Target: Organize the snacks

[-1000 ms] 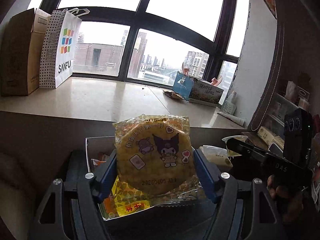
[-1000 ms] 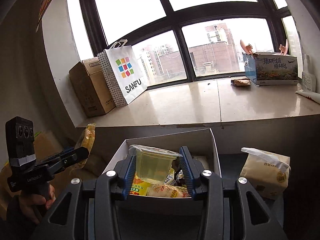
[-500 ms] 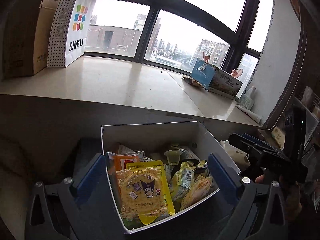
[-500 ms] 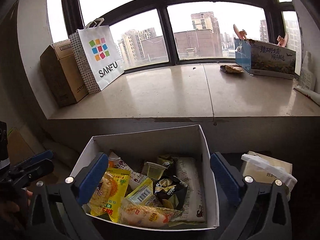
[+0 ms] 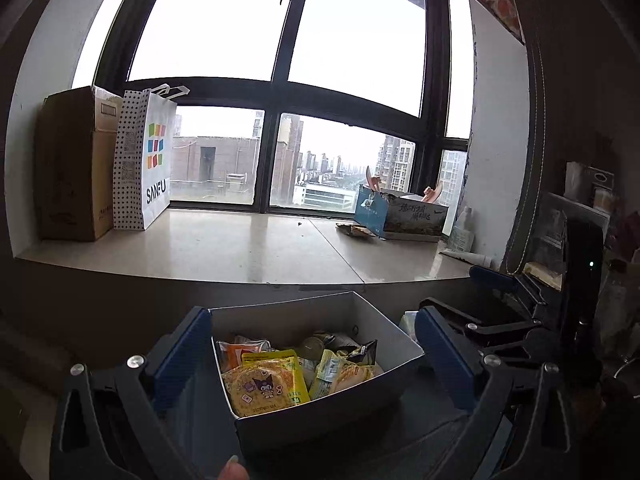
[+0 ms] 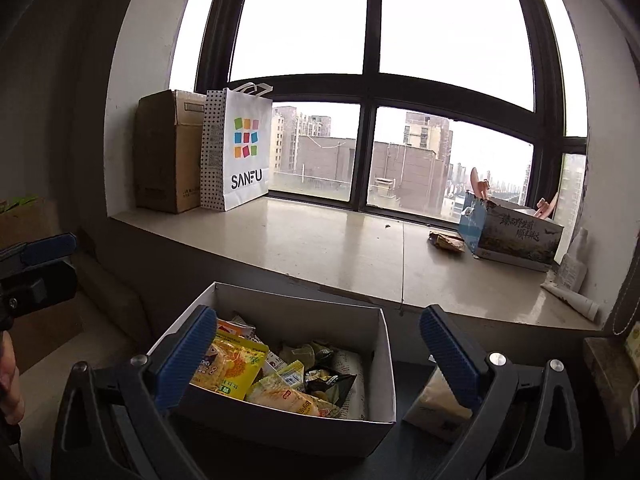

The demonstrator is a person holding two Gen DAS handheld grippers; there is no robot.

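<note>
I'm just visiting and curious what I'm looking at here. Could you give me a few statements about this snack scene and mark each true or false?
1. The left gripper holds the yellow cartoon-print packet. False: its jaws are open and empty; the packet lies in the white box.
2. The right gripper is open. True.
3. The SANFU bag stands beside a cardboard box on the windowsill. True.
4. The white box holds no snacks. False: it holds several snack packets.
5. The blue carton sits inside the white box. False: it rests on the windowsill.

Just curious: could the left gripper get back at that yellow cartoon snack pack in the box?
Probably yes. The yellow cartoon pack lies on top in the open white box, and the left gripper is open, with nothing over it.
</note>
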